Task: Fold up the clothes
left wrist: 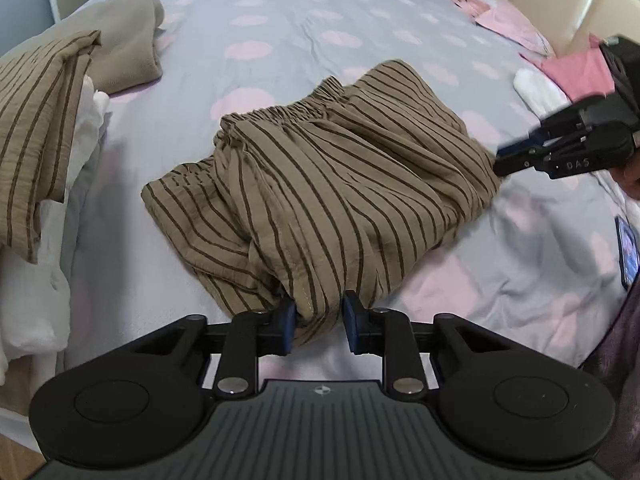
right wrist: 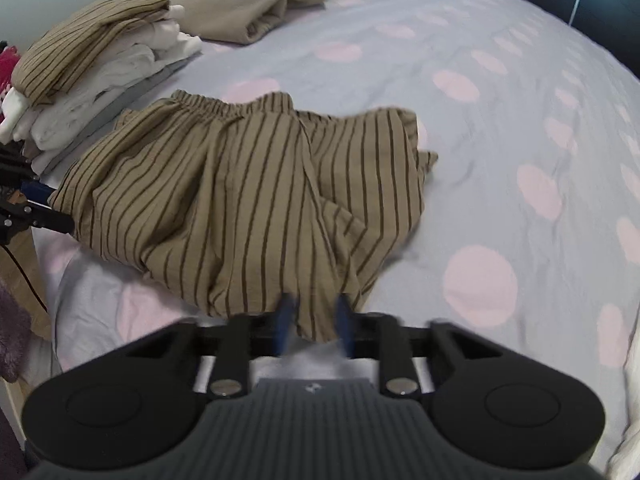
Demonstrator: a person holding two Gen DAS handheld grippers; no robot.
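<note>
Your left tongs [left wrist: 319, 322] are gripping a hem fold of the striped shorts [left wrist: 320, 184], the blue pads [left wrist: 289, 320] set on either side of the cloth with a bunch of fabric between them. Your right tongs [right wrist: 311, 322] are doing the same on the opposite side of the shorts [right wrist: 248, 204]; that view is blurred, but cloth is sitting between the two pads [right wrist: 285, 322]. From the left wrist view your right tongs [left wrist: 506, 160] are showing at the far right end of the garment, closed onto its edge.

The shorts are lying bunched and wrinkled around the middle of the bed [left wrist: 280, 20], their gathered waistband [left wrist: 280, 114] turned away from your left tongs.

Towards the bed's edge, beside the shorts, a stack of folded whites [right wrist: 100, 80] is standing with another striped piece [right wrist: 80, 48] lying on top. Just past it a folded beige garment [right wrist: 248, 4] is resting on the polka-dot sheet [right wrist: 480, 120]. Along the opposite edge, by the cream headboard [left wrist: 560, 4], pink clothes [left wrist: 512, 20] are lying in a loose row, with a white item [left wrist: 536, 90] near them. A phone [left wrist: 627, 250] is lying lit near the bed's edge behind your right tongs.
</note>
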